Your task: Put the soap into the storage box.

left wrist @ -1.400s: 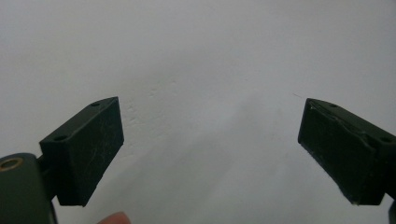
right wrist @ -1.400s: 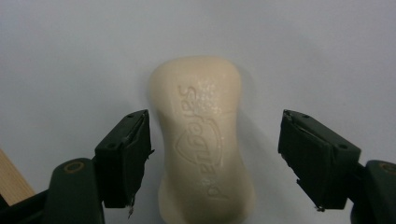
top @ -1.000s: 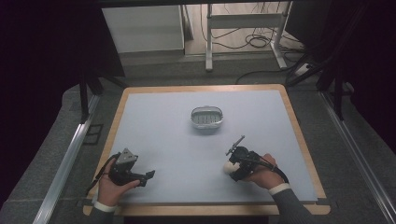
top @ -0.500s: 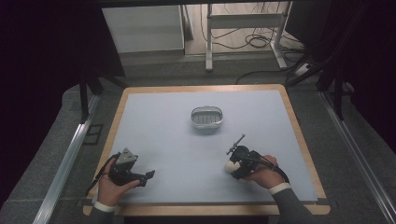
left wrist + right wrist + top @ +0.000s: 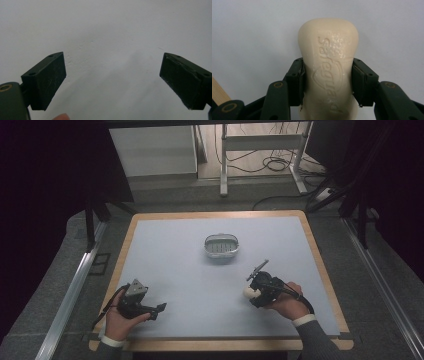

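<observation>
A cream bar of soap (image 5: 328, 67) with a stamped brand name stands between the jaws of my right gripper (image 5: 328, 83), which is shut on its sides. In the high view the soap (image 5: 248, 292) shows at the tip of my right gripper (image 5: 251, 295), low over the table's right front. A small grey soap dish (image 5: 221, 246) with a slotted floor sits at the table's centre, farther away. My left gripper (image 5: 161, 309) rests at the left front, pointing right. Its jaws stand wide apart around my left gripper's midpoint (image 5: 112, 80), with bare pale table between them.
The pale blue-grey tabletop (image 5: 175, 255) has a wooden rim (image 5: 320, 265). Metal rails run down the floor on both sides. A white cabinet, a metal frame and cables stand beyond the far edge.
</observation>
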`<action>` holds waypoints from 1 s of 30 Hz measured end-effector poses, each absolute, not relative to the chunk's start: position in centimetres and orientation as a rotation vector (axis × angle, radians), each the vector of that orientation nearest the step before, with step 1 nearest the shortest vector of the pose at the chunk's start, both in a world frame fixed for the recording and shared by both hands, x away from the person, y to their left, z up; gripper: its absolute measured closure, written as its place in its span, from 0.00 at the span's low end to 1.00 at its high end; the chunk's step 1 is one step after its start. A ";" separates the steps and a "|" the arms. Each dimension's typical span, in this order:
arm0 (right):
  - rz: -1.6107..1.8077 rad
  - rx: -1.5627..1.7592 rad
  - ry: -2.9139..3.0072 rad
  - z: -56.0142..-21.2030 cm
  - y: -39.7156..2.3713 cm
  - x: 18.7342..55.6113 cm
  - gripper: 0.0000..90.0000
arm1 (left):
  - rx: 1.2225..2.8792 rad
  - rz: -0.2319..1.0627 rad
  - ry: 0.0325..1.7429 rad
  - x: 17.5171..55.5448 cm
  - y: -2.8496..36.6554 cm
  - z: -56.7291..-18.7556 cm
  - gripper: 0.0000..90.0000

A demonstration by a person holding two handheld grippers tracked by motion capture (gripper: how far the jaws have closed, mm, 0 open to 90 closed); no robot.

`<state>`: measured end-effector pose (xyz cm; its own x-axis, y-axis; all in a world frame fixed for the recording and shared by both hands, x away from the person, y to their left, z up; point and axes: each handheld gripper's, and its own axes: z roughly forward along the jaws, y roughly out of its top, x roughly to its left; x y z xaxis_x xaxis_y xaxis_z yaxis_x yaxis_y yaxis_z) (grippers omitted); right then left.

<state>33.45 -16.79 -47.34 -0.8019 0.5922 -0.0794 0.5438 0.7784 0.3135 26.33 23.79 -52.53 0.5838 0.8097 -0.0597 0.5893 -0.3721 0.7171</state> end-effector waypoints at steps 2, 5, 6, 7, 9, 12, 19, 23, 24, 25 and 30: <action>0.422 0.901 2.791 -47.3 -16.8 33.5 0.54 | 2.098 0.395 1.108 26.3 23.8 -52.5 0.08; 0.427 0.902 2.788 -47.2 -16.8 33.6 0.54 | 2.101 0.396 1.107 26.4 23.8 -52.5 0.08; 0.427 0.902 2.788 -47.2 -16.8 33.6 0.54 | 2.100 0.395 1.107 26.4 23.8 -52.5 0.08; 0.427 0.904 2.789 -47.2 -16.8 33.6 0.54 | 2.100 0.394 1.108 26.4 23.8 -52.5 0.08; 0.440 0.902 2.781 -47.0 -16.8 33.7 0.54 | 2.096 0.396 1.109 26.3 23.8 -52.5 0.08; 0.445 0.901 2.774 -46.8 -16.8 33.8 0.54 | 2.095 0.396 1.109 26.3 23.9 -52.4 0.08; 0.450 0.898 2.761 -46.5 -16.5 34.0 0.54 | 2.099 0.398 1.107 26.3 23.9 -52.5 0.08; 0.454 0.884 2.748 -46.3 -16.4 34.2 0.54 | 2.100 0.392 1.106 26.3 23.7 -52.5 0.08; 0.454 0.874 2.754 -46.4 -16.3 34.2 0.55 | 2.100 0.392 1.106 26.3 23.7 -52.5 0.08; 0.454 0.874 2.754 -46.4 -16.3 34.2 0.55 | 2.101 0.391 1.106 26.3 23.7 -52.6 0.08; 0.452 0.868 2.755 -46.4 -16.2 34.6 0.54 | 2.104 0.392 1.105 26.4 23.7 -52.6 0.08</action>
<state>34.63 -16.20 -46.42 -0.8021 0.5863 -0.1132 0.5194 0.7786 0.3523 26.38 23.73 -52.58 0.5866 0.8077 -0.0595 0.5899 -0.3758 0.7147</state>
